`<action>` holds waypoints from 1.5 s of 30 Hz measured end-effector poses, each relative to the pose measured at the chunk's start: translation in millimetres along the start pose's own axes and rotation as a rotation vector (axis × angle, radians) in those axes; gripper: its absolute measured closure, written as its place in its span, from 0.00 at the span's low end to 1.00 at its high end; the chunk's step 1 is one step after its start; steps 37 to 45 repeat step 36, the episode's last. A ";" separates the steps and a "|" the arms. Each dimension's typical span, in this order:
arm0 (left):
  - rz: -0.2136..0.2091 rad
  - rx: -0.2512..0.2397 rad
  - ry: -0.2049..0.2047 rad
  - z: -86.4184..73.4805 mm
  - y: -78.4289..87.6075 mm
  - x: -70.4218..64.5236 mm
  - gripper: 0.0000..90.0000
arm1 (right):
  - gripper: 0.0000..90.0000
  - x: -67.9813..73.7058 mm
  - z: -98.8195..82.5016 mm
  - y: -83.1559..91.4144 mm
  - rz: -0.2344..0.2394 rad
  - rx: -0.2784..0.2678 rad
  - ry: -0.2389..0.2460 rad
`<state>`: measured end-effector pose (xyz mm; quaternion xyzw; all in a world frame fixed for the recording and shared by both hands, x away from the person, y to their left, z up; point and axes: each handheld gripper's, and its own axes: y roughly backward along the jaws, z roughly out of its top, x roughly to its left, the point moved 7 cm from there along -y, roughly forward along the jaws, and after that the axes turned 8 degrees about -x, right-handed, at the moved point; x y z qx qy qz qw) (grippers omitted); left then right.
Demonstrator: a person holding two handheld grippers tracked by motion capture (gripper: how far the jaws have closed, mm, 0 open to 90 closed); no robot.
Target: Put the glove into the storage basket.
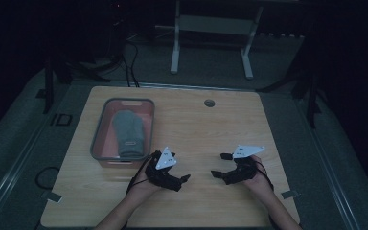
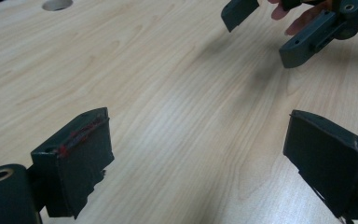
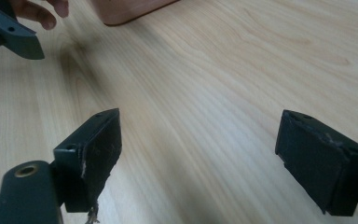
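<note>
My left gripper (image 1: 180, 167) hovers low over the near middle of the wooden table (image 1: 196, 124), its jaws open and empty, pointing right. My right gripper (image 1: 221, 165) faces it from a short distance, also open with nothing in it. In the left gripper view my own pads (image 2: 81, 158) stand wide apart over bare wood, and the right gripper (image 2: 270, 29) shows at the top right with a hand behind it. In the right gripper view its pads (image 3: 98, 154) are equally wide apart, and one jaw of the left gripper (image 3: 16, 37) shows at the top left.
A pink bin with a grey rim (image 1: 100, 125) stands on the left half of the table, holding a folded grey cloth (image 1: 128, 134); its corner (image 3: 130, 9) lies ahead of the right gripper. A round cable hole (image 1: 209, 103) sits near the far edge. A desk frame (image 1: 211, 43) stands beyond the table.
</note>
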<state>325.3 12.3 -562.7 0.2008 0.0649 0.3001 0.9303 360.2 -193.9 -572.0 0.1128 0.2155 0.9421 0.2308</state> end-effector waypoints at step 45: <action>-0.054 -0.002 0.024 -32.0 -8.8 -18.3 0.09 | 0.16 -25.5 -57.6 64.0 -0.159 -0.012 -0.019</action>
